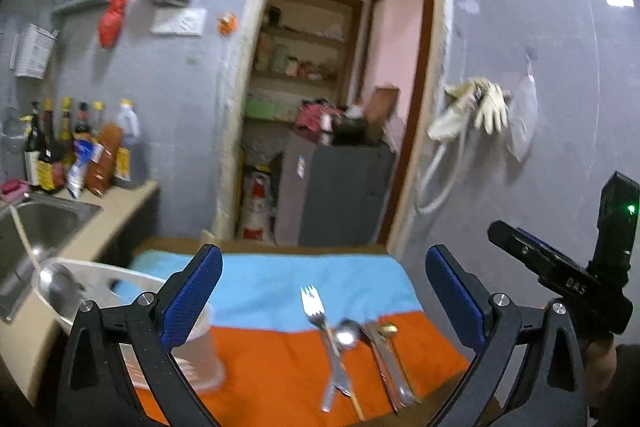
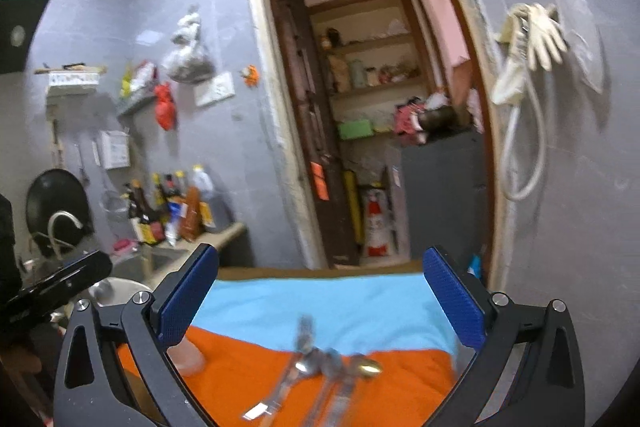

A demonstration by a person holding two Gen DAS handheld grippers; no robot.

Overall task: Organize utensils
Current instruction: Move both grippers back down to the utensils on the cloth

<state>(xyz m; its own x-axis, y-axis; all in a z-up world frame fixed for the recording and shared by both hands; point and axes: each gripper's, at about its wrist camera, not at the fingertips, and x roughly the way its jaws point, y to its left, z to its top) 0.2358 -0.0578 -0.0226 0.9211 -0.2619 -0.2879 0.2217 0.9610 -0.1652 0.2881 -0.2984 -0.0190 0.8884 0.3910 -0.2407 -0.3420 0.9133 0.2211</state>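
Left gripper (image 1: 324, 291) hovering with jaws wide apart, nothing between, right gripper (image 2: 320, 291) likewise gaping empty, utensils (image 1: 352, 343) lying on cloth (image 1: 280, 291), cup (image 1: 200, 355) sitting left

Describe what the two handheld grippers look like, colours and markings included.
Both match: the left gripper and right gripper have black linkage arms with triangular cut-outs and silver pivot screws, carrying flat fingers faced with textured blue pads. Seen from the left wrist view, the right gripper's black body bears white lettering and a green light.

light: even indoor, ceiling glare on wall tiles | blur: motion-smeared throughout | edges: fisheye-bent, dark corners
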